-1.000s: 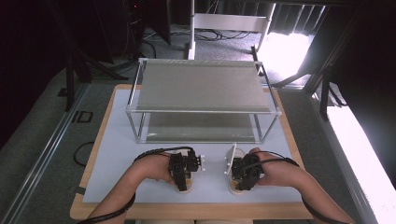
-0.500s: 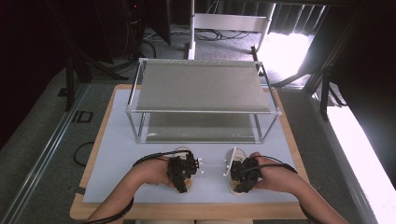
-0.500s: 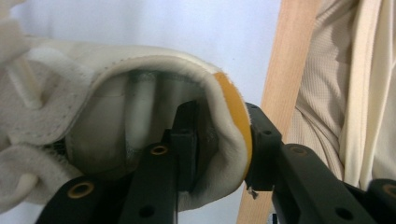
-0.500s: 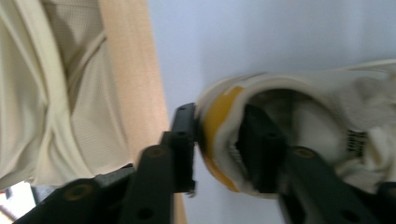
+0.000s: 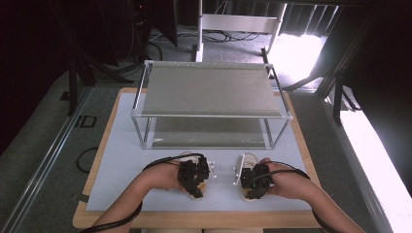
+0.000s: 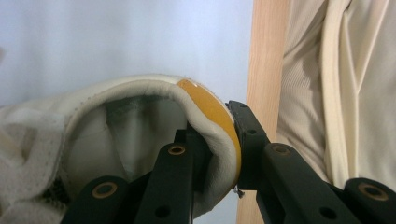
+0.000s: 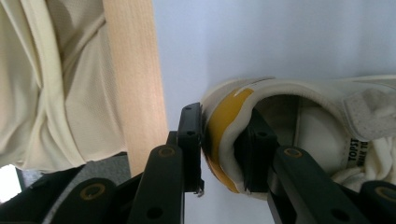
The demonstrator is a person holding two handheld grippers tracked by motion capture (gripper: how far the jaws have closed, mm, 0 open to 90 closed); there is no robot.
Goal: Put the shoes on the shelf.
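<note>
Two cream shoes with yellow heel patches lie side by side on the white mat (image 5: pixel 145 160) near the table's front edge. My left gripper (image 5: pixel 195 175) is shut on the heel collar of the left shoe (image 5: pixel 190 156). The left gripper view has one jaw inside the left shoe (image 6: pixel 140 107) and one outside on the yellow patch, where the left gripper (image 6: pixel 219 154) clamps. My right gripper (image 5: pixel 255 180) is shut the same way on the right shoe (image 5: pixel 248 159). In the right gripper view the right gripper (image 7: pixel 224 149) pinches the heel of the right shoe (image 7: pixel 299 116).
A two-tier metal-framed rack (image 5: pixel 211 90) with grey shelves stands on the mat behind the shoes. The wooden table edge (image 6: pixel 266 70) runs just behind the heels, with the person's cream shirt (image 6: pixel 345 93) beyond it. Dark floor, cables and stands surround the table.
Almost nothing has moved. Both hands shifted very slightly while the grippers stayed clamped on the heels. The shoes lie where they were.
</note>
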